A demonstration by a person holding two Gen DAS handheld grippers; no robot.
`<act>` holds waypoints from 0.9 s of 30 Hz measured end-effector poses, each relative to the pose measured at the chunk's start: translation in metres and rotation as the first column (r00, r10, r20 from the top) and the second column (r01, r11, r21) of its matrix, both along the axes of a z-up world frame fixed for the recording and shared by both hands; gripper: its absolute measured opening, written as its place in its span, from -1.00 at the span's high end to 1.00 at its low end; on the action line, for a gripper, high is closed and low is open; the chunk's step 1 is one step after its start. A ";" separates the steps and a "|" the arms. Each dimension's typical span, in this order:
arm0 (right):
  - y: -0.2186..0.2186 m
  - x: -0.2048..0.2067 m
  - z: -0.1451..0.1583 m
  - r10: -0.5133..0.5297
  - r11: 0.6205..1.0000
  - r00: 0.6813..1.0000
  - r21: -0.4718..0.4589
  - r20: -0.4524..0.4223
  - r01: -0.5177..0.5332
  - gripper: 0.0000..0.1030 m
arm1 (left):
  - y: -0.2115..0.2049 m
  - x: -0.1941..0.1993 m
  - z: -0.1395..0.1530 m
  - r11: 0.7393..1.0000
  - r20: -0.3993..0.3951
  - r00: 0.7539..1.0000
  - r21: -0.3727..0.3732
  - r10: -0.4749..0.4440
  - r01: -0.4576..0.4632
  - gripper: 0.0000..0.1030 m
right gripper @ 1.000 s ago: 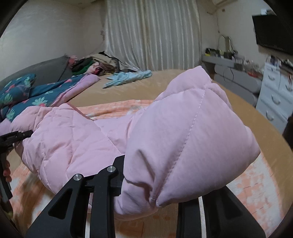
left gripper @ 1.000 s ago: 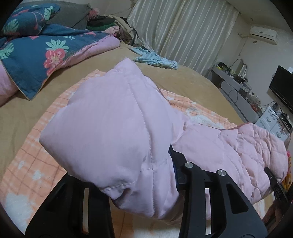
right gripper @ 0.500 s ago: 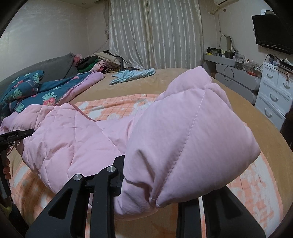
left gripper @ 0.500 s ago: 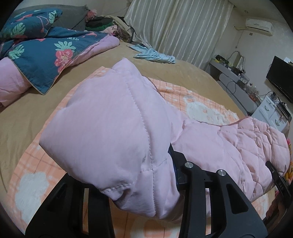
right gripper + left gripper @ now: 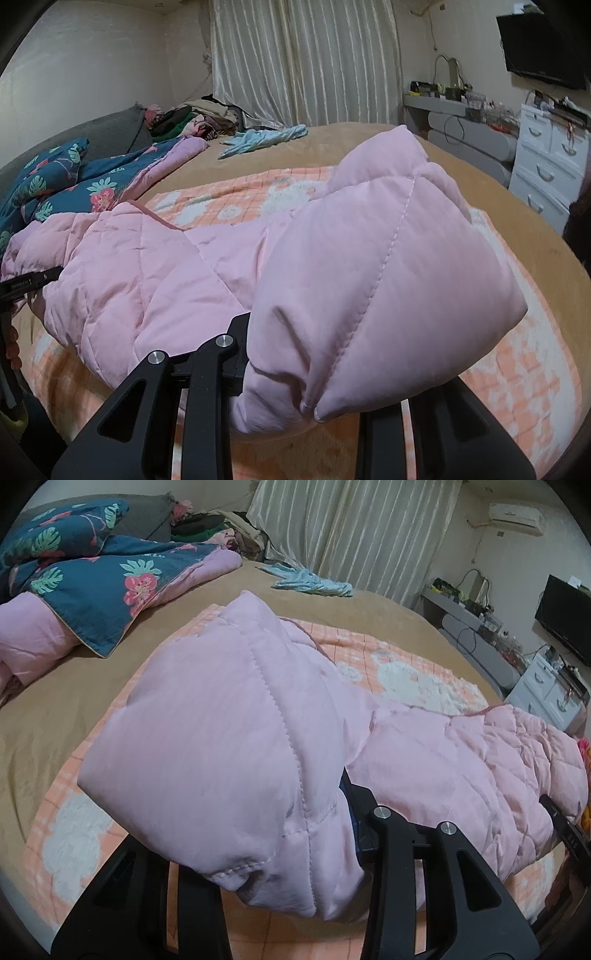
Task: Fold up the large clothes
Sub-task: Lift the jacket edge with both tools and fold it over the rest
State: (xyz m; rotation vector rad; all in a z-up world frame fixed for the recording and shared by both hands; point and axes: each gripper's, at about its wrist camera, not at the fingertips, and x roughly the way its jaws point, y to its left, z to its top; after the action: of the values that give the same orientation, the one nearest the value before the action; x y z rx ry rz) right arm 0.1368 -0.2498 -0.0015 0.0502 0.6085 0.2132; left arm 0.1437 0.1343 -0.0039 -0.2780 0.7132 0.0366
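A pink quilted jacket [image 5: 221,738] hangs stretched between my two grippers above an orange-and-white checked blanket [image 5: 424,679]. My left gripper [image 5: 295,867] is shut on one puffy end, which bulges over its black fingers and hides the tips. In the right wrist view my right gripper [image 5: 306,398] is shut on the other end of the jacket [image 5: 388,277], padding covering its tips too. Each gripper shows at the far edge of the other's view: the right gripper [image 5: 561,827] and the left gripper [image 5: 26,284].
The blanket lies on a tan bed [image 5: 55,716]. A dark floral quilt [image 5: 92,579] is at the left, a light-blue garment [image 5: 314,583] and a clothes pile [image 5: 192,122] at the far side. White drawers [image 5: 546,162] and a TV [image 5: 565,620] stand to the right.
Both grippers have carried the jacket together across the bed, and more of the checked blanket now shows beyond it. Neither grip has changed.
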 end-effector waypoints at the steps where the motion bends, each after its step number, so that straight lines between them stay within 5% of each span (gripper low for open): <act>1: -0.002 -0.003 -0.003 -0.005 1.000 1.000 0.007 -0.008 0.006 0.49 | 0.000 -0.003 -0.002 1.000 -0.003 1.000 0.006 -0.002 0.002 0.39; 11: -0.018 -0.018 -0.042 -0.062 0.995 0.994 0.067 -0.094 0.069 0.40 | 0.006 -0.022 -0.034 1.000 -0.031 0.999 0.019 -0.016 0.017 0.32; 27: -0.042 -0.016 -0.074 -0.127 0.959 0.966 0.221 -0.225 0.177 -0.19 | 0.011 -0.035 -0.061 1.000 -0.012 1.000 0.005 -0.004 0.004 0.04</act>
State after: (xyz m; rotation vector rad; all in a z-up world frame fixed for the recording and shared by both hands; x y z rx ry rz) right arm 0.1205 -0.2922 -0.0759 0.3561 0.7831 0.1307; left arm 0.1087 0.1454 -0.0650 -0.2717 0.7253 0.0360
